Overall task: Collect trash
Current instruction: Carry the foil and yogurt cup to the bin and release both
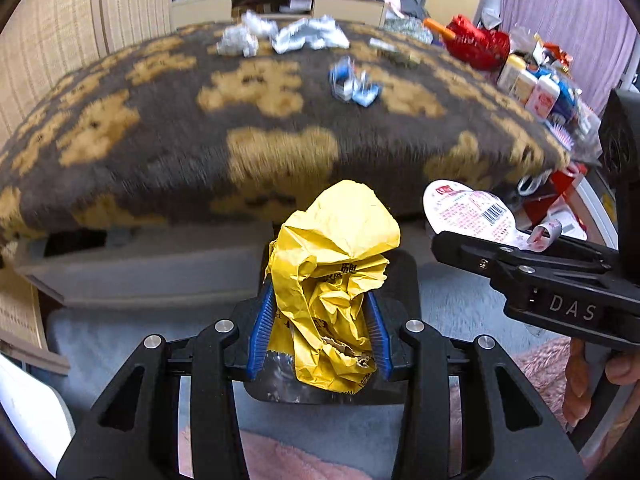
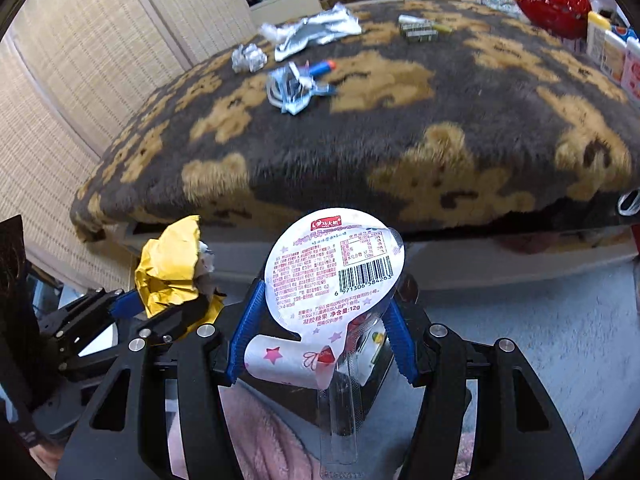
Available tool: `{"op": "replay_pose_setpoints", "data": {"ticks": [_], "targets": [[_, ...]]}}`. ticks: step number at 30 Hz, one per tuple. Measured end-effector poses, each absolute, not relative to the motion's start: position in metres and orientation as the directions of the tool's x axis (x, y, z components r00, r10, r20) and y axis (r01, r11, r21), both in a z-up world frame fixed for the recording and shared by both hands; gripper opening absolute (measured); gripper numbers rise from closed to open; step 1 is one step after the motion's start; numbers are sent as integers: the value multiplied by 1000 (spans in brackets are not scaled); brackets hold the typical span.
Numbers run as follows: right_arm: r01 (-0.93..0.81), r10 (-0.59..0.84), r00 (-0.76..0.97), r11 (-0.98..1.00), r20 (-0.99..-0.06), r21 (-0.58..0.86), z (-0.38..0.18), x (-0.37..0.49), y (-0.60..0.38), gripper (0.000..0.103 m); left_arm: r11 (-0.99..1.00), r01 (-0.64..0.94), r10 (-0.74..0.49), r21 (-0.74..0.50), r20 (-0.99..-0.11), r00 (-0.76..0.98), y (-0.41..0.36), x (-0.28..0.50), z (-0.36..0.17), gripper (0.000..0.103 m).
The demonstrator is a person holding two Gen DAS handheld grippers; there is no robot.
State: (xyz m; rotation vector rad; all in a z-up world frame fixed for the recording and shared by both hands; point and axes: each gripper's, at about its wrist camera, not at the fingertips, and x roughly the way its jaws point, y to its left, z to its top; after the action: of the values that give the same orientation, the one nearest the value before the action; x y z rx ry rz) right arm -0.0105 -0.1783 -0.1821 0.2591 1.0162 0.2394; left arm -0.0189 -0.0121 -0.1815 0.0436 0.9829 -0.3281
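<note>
My left gripper is shut on a crumpled yellow wrapper, held in front of the table's near edge; it also shows in the right wrist view. My right gripper is shut on a white candy package with a barcode, seen from the left too. On the brown bear-pattern blanket lie a blue-white wrapper, a foil ball and a silver foil wrapper.
Bottles and a red foil bag stand at the table's right edge. A small green pack lies at the back. A TV cabinet stands behind. Grey floor and pink rug below.
</note>
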Motion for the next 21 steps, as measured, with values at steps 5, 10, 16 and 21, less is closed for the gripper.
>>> {"op": "replay_pose_setpoints", "data": {"ticks": [5, 10, 16, 21], "targets": [[-60, 298, 457, 950, -838, 305, -204, -4, -173, 58, 954, 281, -225, -102, -864, 450, -14, -13, -212, 40], [-35, 295, 420, 950, -859, 309, -217, 3, -173, 59, 955, 278, -214, -103, -889, 404, -14, -8, -230, 40], [-48, 311, 408, 946, -859, 320, -220, 6, -166, 63, 954, 279, -211, -109, -905, 370, -14, -3, -241, 45], [-47, 328, 405, 940, -854, 339, -221, 9, -166, 66, 954, 281, -211, -107, -904, 372, -14, -3, -241, 52]]}}
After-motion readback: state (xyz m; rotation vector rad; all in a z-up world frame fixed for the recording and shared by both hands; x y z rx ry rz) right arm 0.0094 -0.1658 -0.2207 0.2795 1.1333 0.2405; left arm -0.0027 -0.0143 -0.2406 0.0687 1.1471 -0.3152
